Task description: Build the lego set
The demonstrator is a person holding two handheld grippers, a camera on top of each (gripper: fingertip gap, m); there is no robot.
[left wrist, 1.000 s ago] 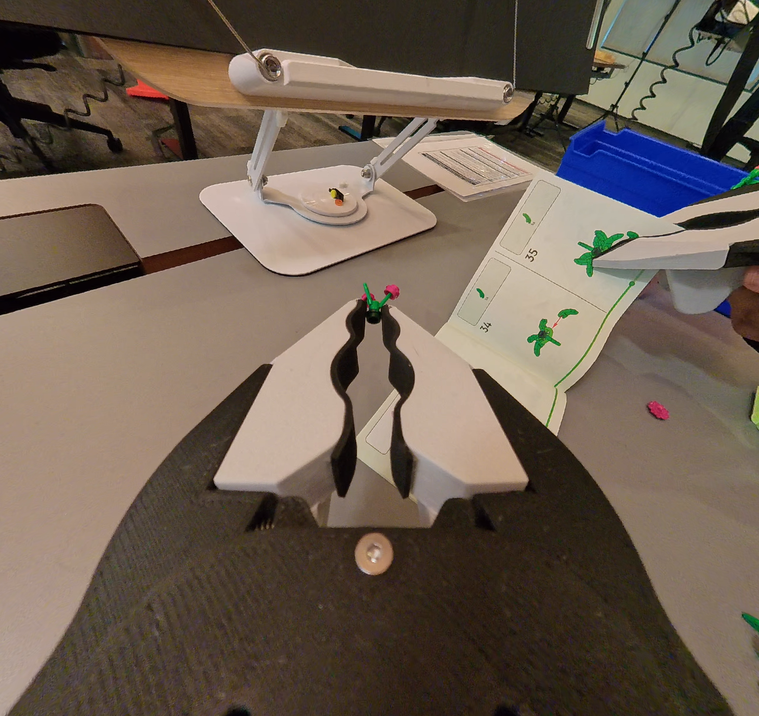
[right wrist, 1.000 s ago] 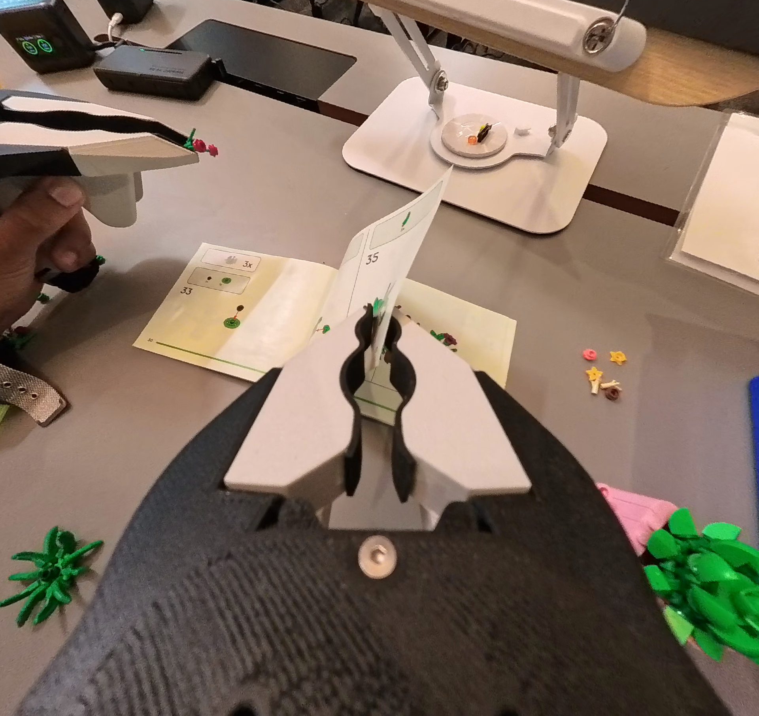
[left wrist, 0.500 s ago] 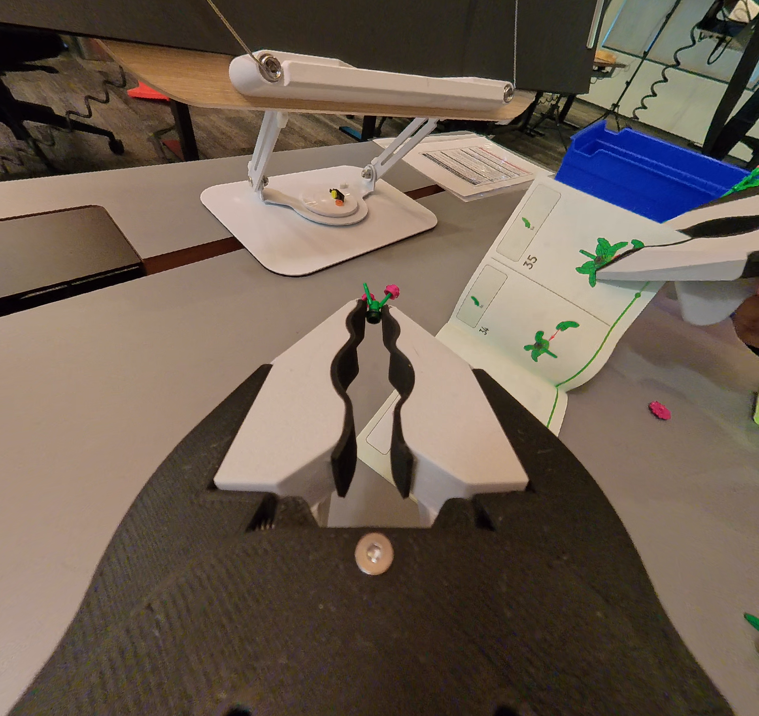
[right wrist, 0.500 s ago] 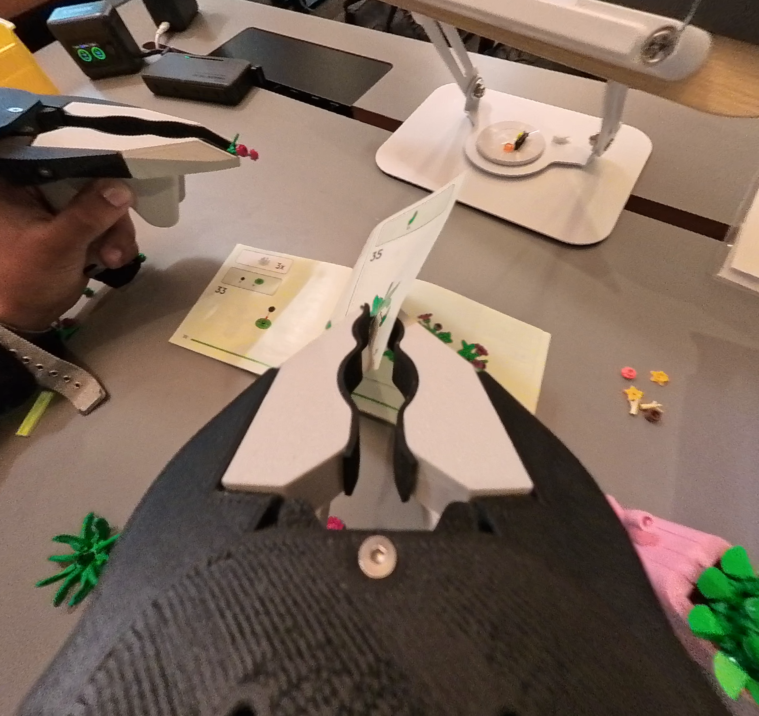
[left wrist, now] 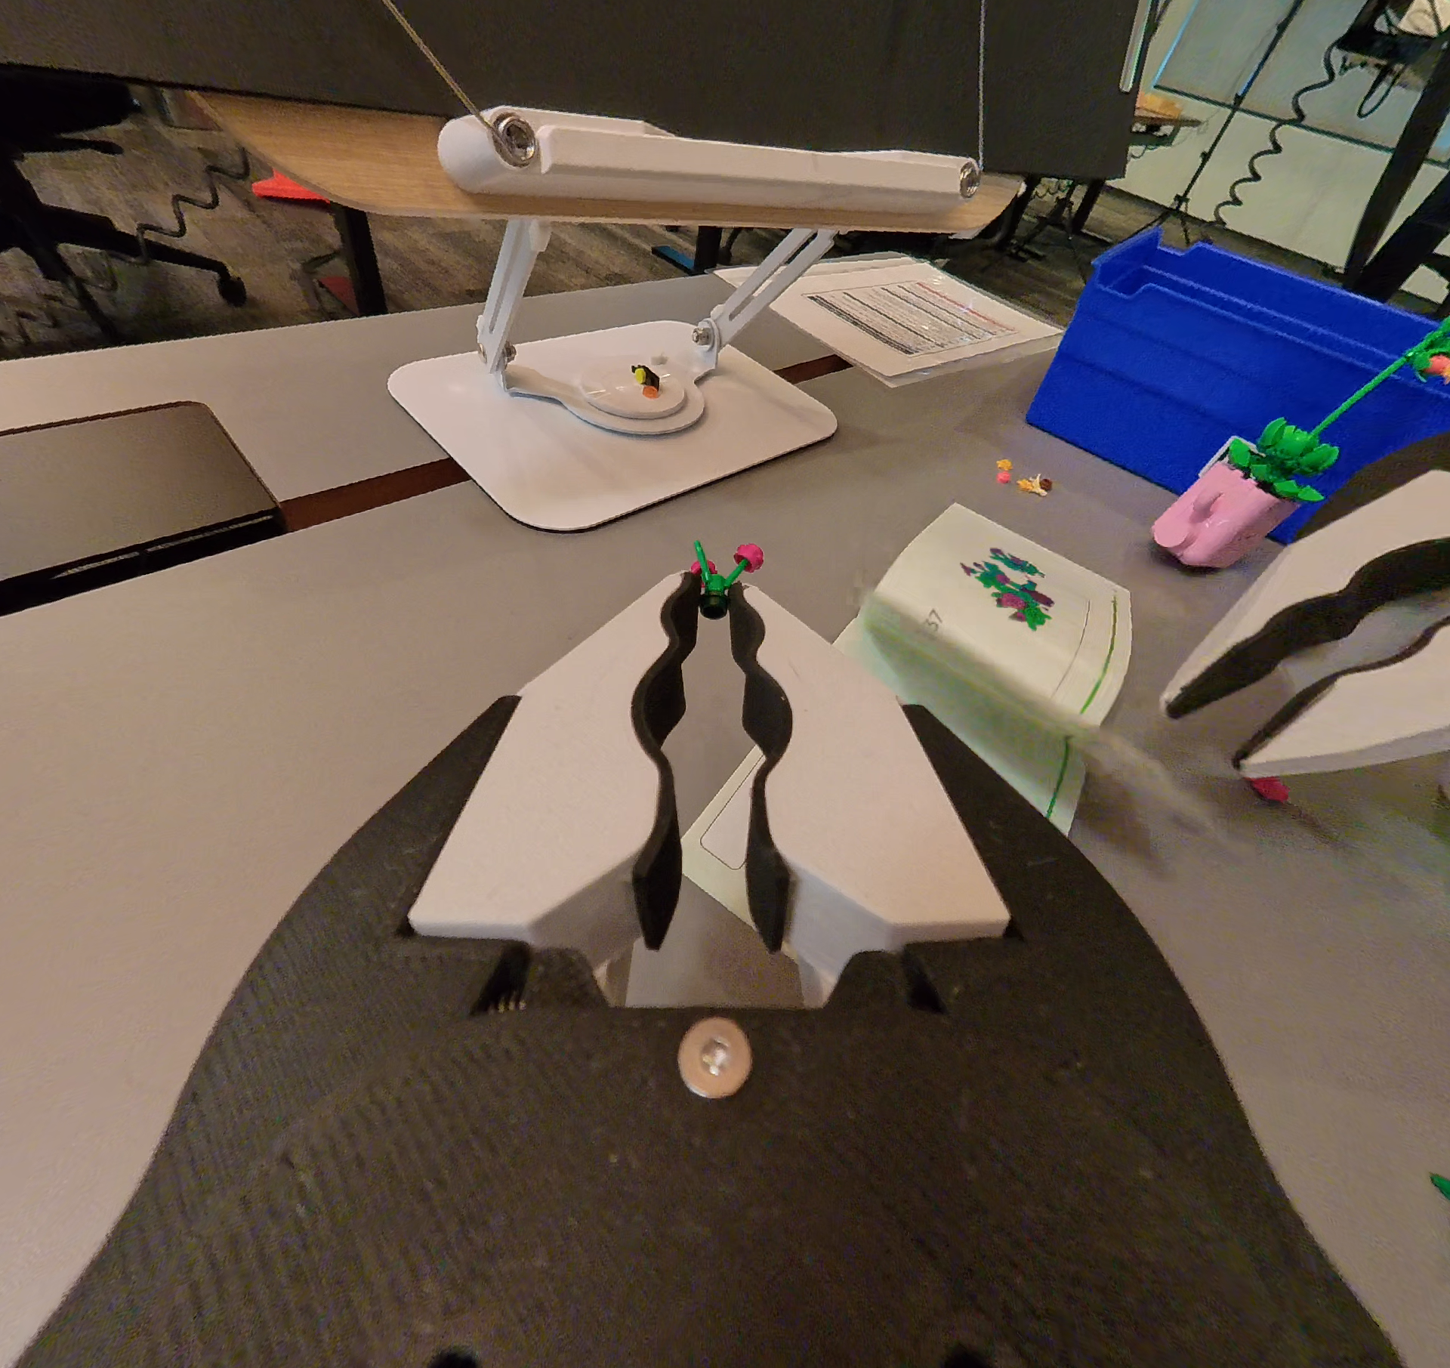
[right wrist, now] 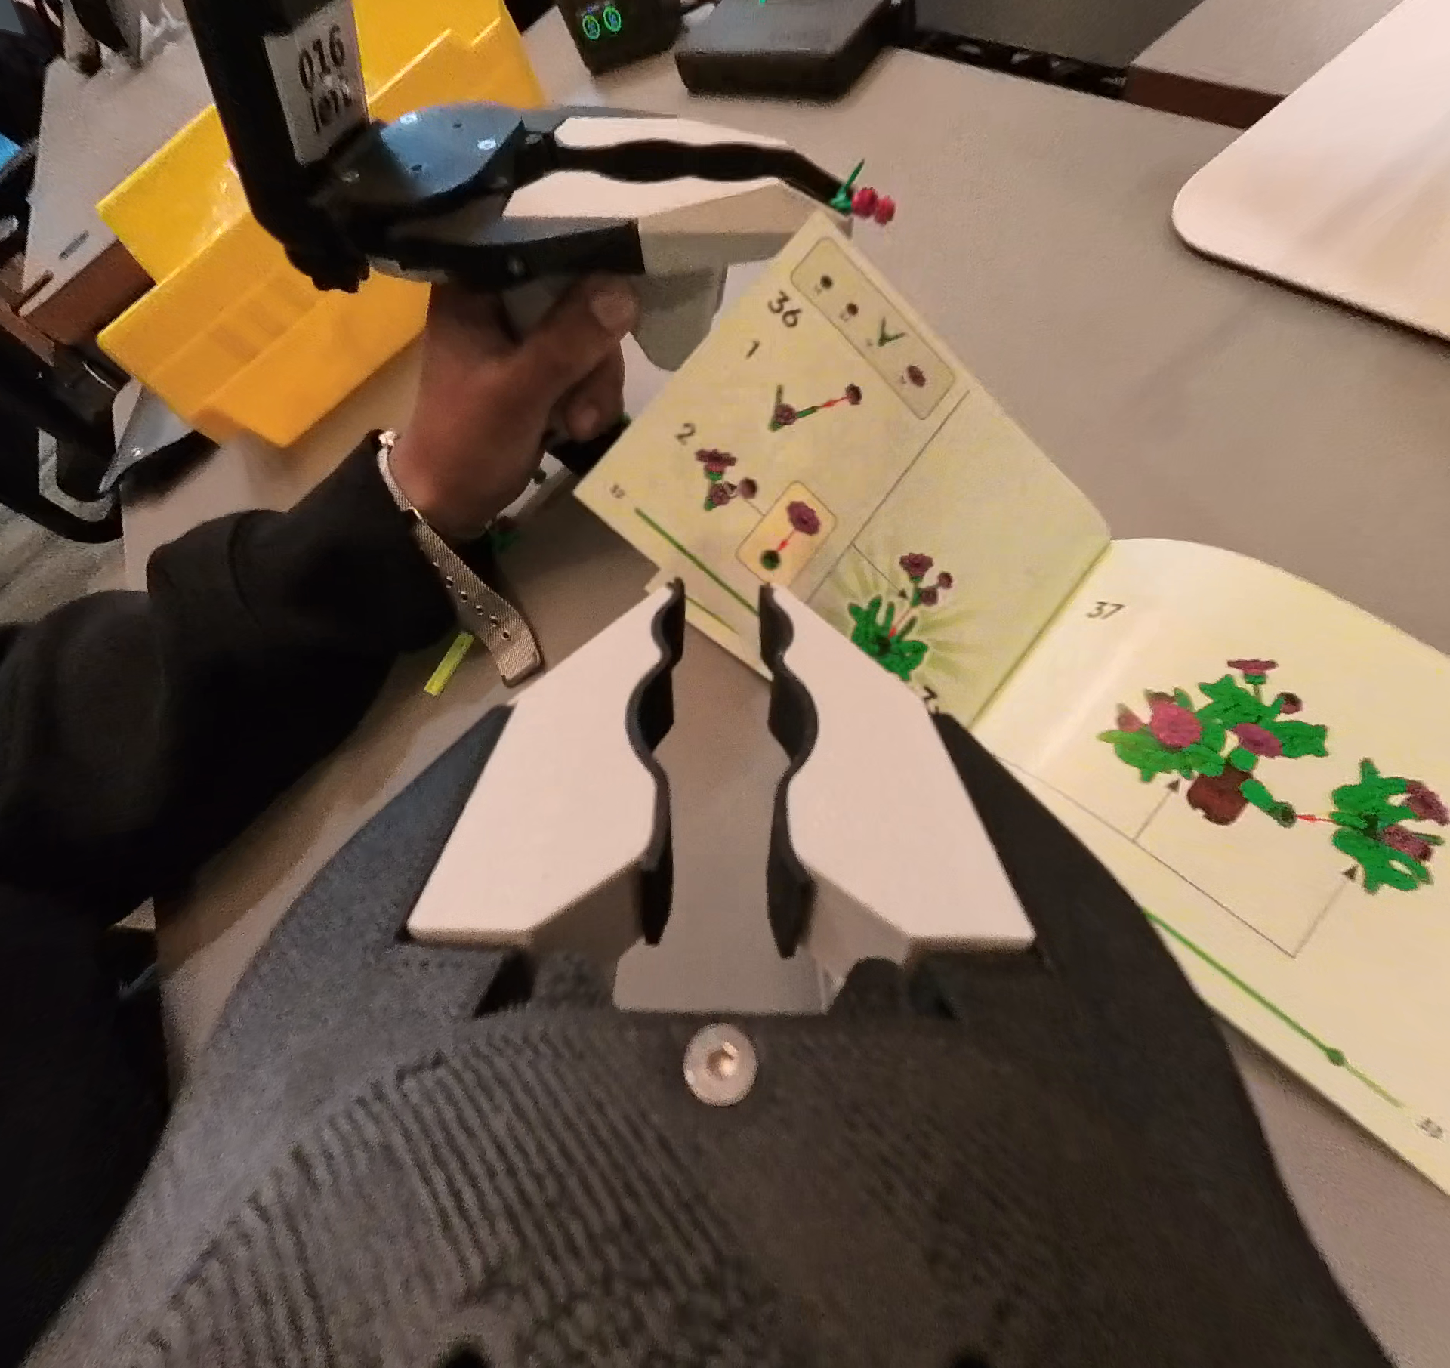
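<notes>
My left gripper [left wrist: 712, 594] is shut on a small green flower stem with pink blossoms [left wrist: 726, 573], held above the grey table. It also shows in the right wrist view [right wrist: 843, 188], with the stem [right wrist: 861, 202] at its tips. My right gripper [right wrist: 720, 594] is open and empty, just over the left edge of the open instruction booklet [right wrist: 981, 624]. In the left wrist view the right gripper [left wrist: 1177, 695] comes in from the right, beside the booklet [left wrist: 1012, 632]. A pink pot with a green plant [left wrist: 1232, 506] lies tilted by the blue bin.
A white folding stand [left wrist: 612, 436] sits at the back of the table, a blue bin [left wrist: 1224, 388] at the right and a yellow bin [right wrist: 259, 294] at the left. Small loose pieces [left wrist: 1024, 479] lie near the blue bin. A person's hand and dark sleeve [right wrist: 314, 569] hold the left gripper. The grippers' ends are close to 12 centimeters from one another.
My right gripper has let go of the booklet page and opened; the page has turned over and the booklet lies open at a later spread. The left gripper has kept still with the stem.
</notes>
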